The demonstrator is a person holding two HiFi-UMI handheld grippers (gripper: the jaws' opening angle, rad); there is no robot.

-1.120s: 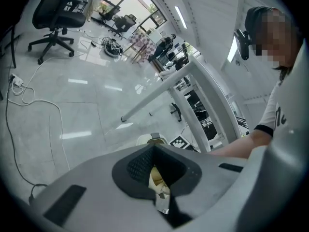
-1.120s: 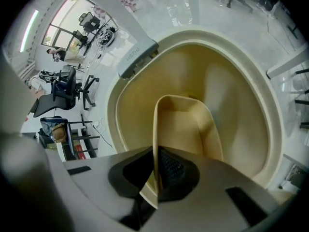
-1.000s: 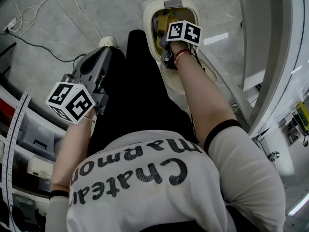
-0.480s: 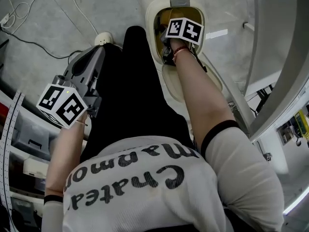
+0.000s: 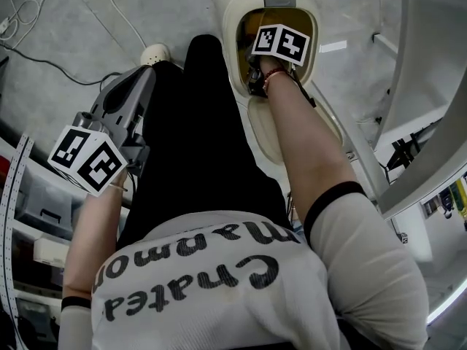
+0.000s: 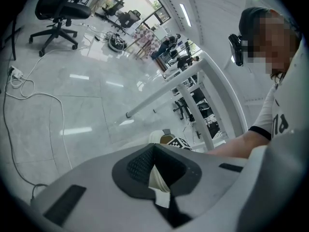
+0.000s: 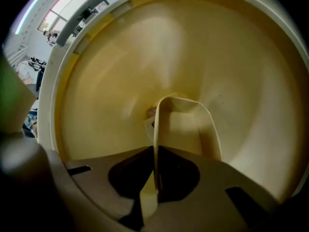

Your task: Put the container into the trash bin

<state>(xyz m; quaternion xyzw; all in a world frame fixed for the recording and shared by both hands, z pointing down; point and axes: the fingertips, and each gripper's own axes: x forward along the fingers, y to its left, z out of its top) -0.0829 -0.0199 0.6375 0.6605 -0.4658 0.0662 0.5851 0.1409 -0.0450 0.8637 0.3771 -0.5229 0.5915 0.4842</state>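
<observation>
A cream trash bin (image 5: 228,20) stands open on the floor ahead of the person. My right gripper (image 7: 154,178) points steeply down into its mouth, and from the head view only its marker cube (image 5: 279,42) shows over the opening. That gripper is shut on the rim of a thin cream container (image 7: 186,124), which hangs inside the bin's yellowish wall (image 7: 217,57). My left gripper (image 5: 142,79) is held out to the left, beside the person's leg and well apart from the bin (image 6: 157,137). Its jaws (image 6: 155,178) are shut with nothing in them.
The person's black-clad leg (image 5: 197,137) lies between the two grippers. A white round socket (image 5: 157,53) and cables (image 5: 44,57) lie on the grey floor. A white table frame (image 5: 430,122) stands at the right and shelving (image 5: 36,203) at the left. An office chair (image 6: 60,6) stands farther off.
My right gripper has sunk lower into the bin's mouth with the container. My left gripper has also dropped a little beside the leg.
</observation>
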